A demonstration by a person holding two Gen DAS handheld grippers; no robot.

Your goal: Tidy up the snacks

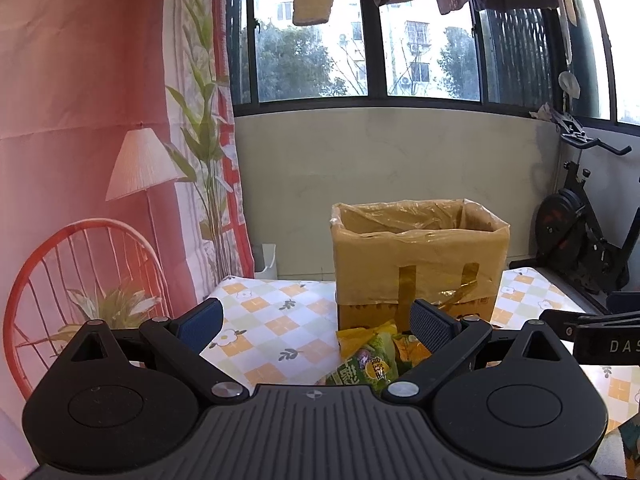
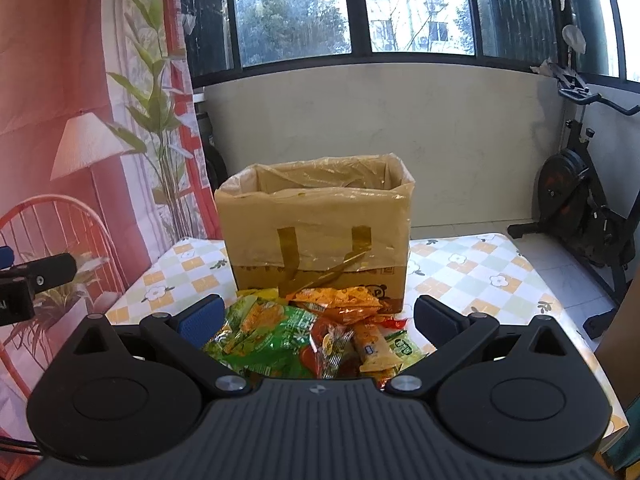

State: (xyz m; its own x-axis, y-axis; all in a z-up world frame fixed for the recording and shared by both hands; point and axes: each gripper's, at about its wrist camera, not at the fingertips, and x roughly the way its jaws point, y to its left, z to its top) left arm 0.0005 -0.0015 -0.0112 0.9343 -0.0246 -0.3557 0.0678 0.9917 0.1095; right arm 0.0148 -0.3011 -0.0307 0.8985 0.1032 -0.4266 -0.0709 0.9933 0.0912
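While box (image 2: 316,220) stands open, snack pkts (image 2: 304,336) heaped in front, both tools spread

Cardboard box (image 2: 316,236): matt brown board, lined with thin glossy plastic film, patched with shiny tape. Snack packets (image 2: 304,332): glossy crinkled foil-plastic. Tablecloth (image 2: 480,276): smooth printed sheet, slight sheen. Right gripper (image 2: 318,320): matt black plastic, ribbed housing, metal pivot screws.
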